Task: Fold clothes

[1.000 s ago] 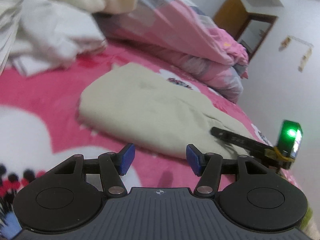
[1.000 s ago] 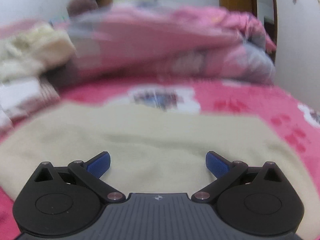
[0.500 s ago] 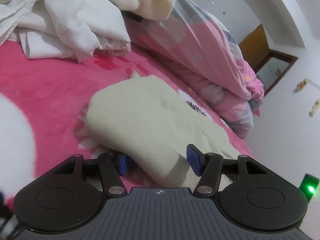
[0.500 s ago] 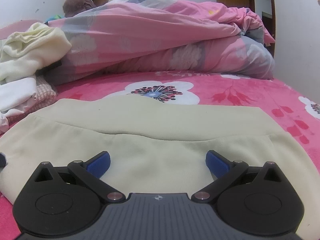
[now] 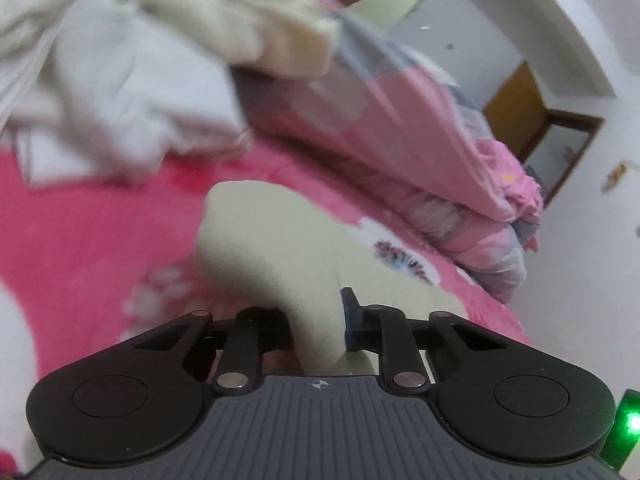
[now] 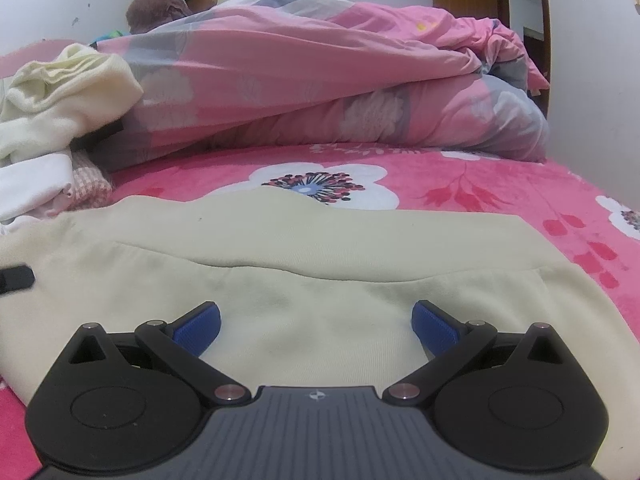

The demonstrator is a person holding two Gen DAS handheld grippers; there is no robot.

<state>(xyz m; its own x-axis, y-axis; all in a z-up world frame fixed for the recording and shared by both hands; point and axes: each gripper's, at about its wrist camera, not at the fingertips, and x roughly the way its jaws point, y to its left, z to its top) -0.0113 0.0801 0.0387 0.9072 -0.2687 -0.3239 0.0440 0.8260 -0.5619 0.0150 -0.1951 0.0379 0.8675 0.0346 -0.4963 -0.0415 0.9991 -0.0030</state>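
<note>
Your left gripper point(image 5: 320, 320) is pinching the cream garment point(image 5: 280, 248) on the bed point(image 5: 80, 240). Your right gripper point(image 6: 316, 324) is hovering spread wide over it.

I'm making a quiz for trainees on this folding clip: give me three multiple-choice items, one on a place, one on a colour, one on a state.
1. Where does the cream garment lie?
A. on the pink floral bedspread
B. on a wooden floor
C. inside a basket

2. What colour are the pads on the right tool?
A. red
B. blue
C. yellow

3. What is the left tool doing?
A. hanging open above the bed
B. shut on nothing
C. shut on an edge of the garment

Answers: 1 A, the flowered pink cover shows all around it. 2 B, both pads are blue. 3 C, cream cloth sits pinched between its fingers.
</note>
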